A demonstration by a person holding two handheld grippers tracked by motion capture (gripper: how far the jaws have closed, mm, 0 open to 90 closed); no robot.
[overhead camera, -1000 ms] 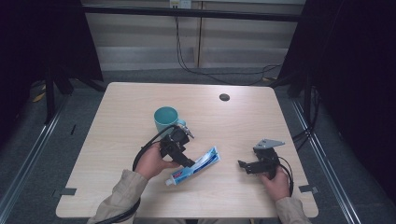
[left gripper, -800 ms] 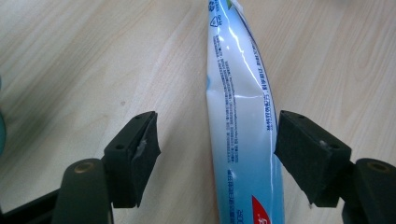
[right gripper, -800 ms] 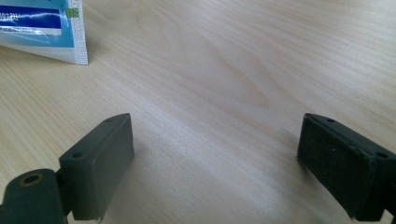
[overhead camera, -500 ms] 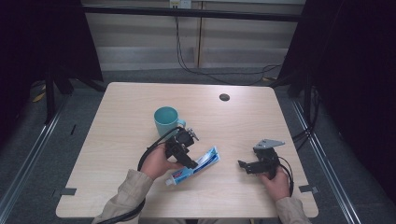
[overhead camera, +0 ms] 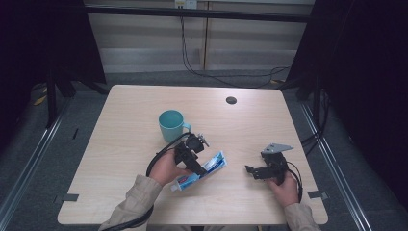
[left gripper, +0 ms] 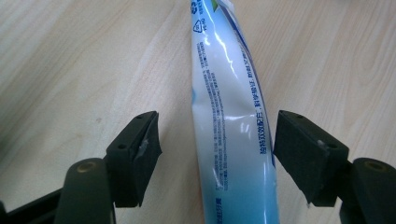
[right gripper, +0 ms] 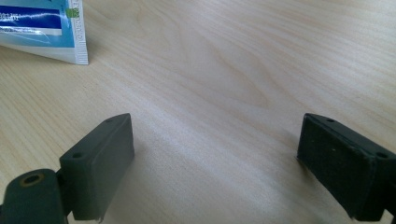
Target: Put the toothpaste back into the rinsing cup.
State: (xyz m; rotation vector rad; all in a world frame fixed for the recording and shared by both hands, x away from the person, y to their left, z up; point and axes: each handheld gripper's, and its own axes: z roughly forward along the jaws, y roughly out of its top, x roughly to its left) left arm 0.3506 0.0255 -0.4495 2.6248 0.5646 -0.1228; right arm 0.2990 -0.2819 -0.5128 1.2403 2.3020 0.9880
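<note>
toothpaste tube (overhead camera: 201,171) lies on the table (overhead camera: 120,130) between my left gripper's (left gripper: 217,140) jaws, mug (overhead camera: 171,125) just behind it, my right gripper (overhead camera: 255,172) off to the right, apart from the tube.

Place: a lab-style recording booth, not a home.
Table (overhead camera: 120,159): one pale wood-grain top, standing alone on grey floor.
Surround: black curtains (overhead camera: 370,72) hang on both sides, dark frame posts beside them.
Floor: metal rails (overhead camera: 29,163) run along the table's left and right.
Back wall: pale panels with a socket (overhead camera: 186,4); black cables (overhead camera: 231,72) drop from it and trail across the floor.
Tabletop: a round black plug (overhead camera: 231,100) set near the far edge.
</note>
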